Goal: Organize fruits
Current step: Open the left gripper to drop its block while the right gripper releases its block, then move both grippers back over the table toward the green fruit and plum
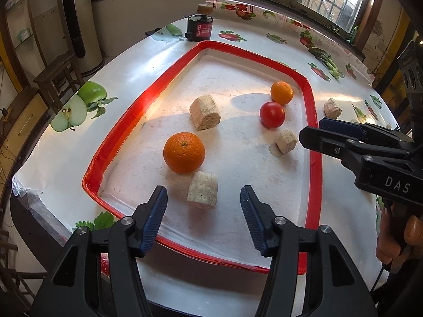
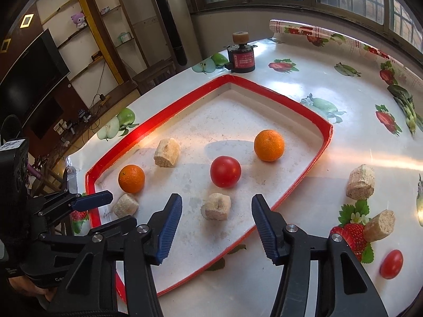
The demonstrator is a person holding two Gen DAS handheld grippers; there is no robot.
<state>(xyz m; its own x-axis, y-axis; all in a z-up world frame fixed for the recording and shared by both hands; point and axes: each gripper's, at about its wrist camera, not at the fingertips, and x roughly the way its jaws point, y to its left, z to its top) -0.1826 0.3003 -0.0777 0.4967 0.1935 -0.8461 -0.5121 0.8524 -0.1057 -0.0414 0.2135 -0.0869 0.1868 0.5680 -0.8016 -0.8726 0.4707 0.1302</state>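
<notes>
Hovering over red-rimmed tray: left gripper spread, empty, above pale chunk (beside orange); right gripper spread, empty, near tomato.

red-rimmed white tray, two orange oranges, red tomato, fruit-printed white tablecloth.

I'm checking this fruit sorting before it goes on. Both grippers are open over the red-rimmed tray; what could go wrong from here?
1. The round oranges and tomato lie loose in the tray; a nudge could roll them.
2. A small tomato and two blocks lie outside the tray and could be missed.
3. The left gripper and right gripper, both open and empty, work close together and may collide.
</notes>
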